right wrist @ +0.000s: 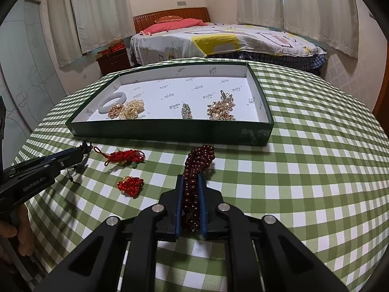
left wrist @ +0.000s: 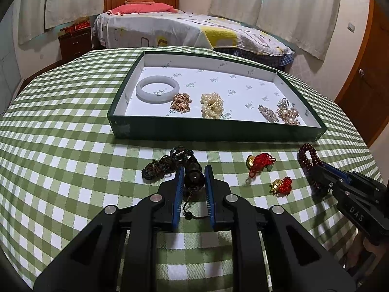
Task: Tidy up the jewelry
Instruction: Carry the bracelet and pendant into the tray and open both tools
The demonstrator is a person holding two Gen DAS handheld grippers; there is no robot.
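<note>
Each gripper was a black plastic frame with 2 long fingers lined by blue ribbed pads. The left gripper [left wrist: 193, 182] showed 4 round silver pivot screws on its linkage arms, as did the right gripper [right wrist: 190, 189]. White lettering marked their sides: "DAS" on the right one, "GenRobot.AI" on the left. A bare hand [right wrist: 14, 238] showed at the left one's handle.
</note>
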